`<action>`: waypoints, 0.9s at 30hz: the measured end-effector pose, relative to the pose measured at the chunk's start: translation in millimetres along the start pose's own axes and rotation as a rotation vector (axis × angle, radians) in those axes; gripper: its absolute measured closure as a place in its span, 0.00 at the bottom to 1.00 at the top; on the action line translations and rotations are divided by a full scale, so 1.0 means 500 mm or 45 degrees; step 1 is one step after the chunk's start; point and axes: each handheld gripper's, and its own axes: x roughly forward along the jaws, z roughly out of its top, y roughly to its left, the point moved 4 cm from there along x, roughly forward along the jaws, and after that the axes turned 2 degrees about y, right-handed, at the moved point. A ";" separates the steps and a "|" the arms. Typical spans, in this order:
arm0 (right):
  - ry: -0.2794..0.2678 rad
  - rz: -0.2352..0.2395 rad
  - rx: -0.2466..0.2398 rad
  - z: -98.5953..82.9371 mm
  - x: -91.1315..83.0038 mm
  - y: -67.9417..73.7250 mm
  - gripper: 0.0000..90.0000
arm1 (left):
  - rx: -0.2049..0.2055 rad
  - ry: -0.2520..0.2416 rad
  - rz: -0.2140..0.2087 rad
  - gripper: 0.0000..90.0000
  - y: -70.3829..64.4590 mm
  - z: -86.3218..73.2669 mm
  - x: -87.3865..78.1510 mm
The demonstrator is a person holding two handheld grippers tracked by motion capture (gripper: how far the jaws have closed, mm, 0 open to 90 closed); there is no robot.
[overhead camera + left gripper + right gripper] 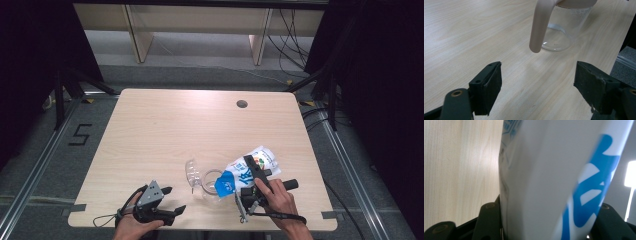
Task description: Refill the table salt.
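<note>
Pouch sits clamped between right claw jaws.

A pale wooden tabletop with a round cable hole is standing on grey floor. Black curtains are hanging at both sides, a light wooden bench is sitting behind, and cables are trailing.

Light wood table with a round cable hole near the upper right. Tape-marked "5" on the grey floor at left, cables trailing upper right.
</note>
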 end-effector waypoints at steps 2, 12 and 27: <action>0.019 0.016 -0.036 0.001 -0.002 -0.003 0.55 | 0.001 0.001 -0.001 0.24 0.000 0.000 0.000; 0.043 0.005 -0.028 0.000 -0.004 0.000 0.55 | -0.004 -0.001 -0.001 0.24 0.000 0.000 0.000; 0.052 -0.010 -0.066 0.004 -0.004 0.004 0.56 | -0.004 0.000 -0.001 0.24 0.000 0.000 0.001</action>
